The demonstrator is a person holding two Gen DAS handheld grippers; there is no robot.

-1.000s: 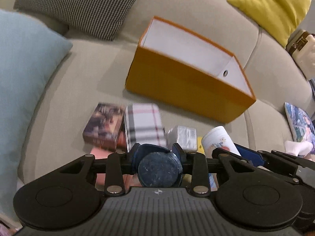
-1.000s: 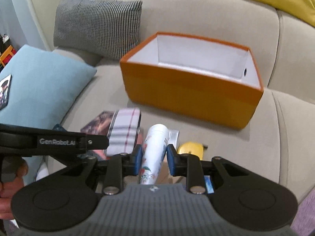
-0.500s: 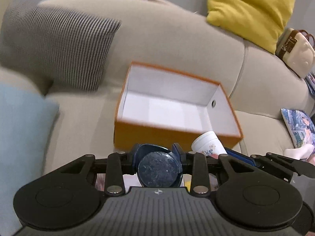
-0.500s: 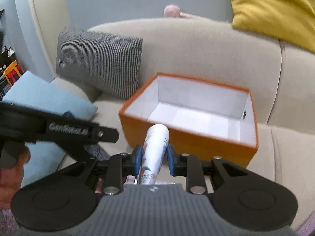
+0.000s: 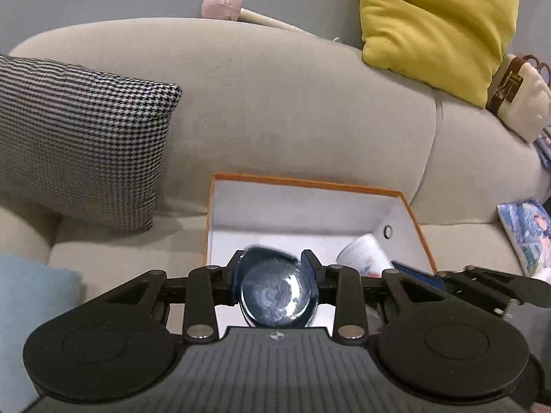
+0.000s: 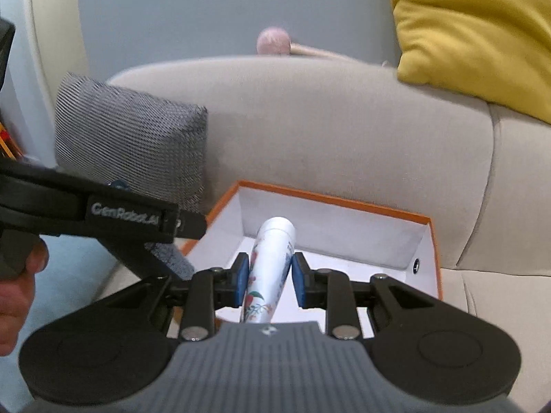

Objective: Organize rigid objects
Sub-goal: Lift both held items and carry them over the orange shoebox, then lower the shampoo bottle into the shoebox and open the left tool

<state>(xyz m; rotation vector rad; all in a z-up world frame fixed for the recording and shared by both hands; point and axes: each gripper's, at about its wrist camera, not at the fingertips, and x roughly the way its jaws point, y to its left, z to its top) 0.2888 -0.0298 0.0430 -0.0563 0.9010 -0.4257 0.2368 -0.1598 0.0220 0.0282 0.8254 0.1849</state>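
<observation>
Pale-blue cushion (image 5: pixel 31 309): lay at the far left of the beige sofa (image 5: pixel 292 103).
Houndstooth pillow (image 5: pixel 79 144): leaned against the sofa back, left of the box.
Pink-headed mallet (image 5: pixel 222 4): rested on top of the sofa back.
Left gripper (image 5: pixel 275 272): fingers pressed against a dark blue round jar (image 5: pixel 275 296), glossy lid toward the camera; jar was held over the near-left part of the box.
Orange box (image 5: pixel 310 183): white-lined, open-topped, stood on the seat against the sofa back; a small round hole showed in its right end wall.
Right gripper (image 6: pixel 270 275): blue pads (image 6: pixel 241 282) clamped a white floral-printed tube (image 6: pixel 272 265), its far end pointing into the orange box (image 6: pixel 330 201) and raised above the floor of the box. In the left wrist view the white floral-printed tube (image 5: pixel 361 254) appeared inside the right end of the box.
Yellow cushion (image 5: pixel 437 24): sat on the sofa back, upper right.
Cream handbag (image 5: pixel 516 103): brown-trimmed, just right of the yellow cushion.
Illustrated book (image 5: pixel 523 230): blue cover, on the seat well right of the box.
</observation>
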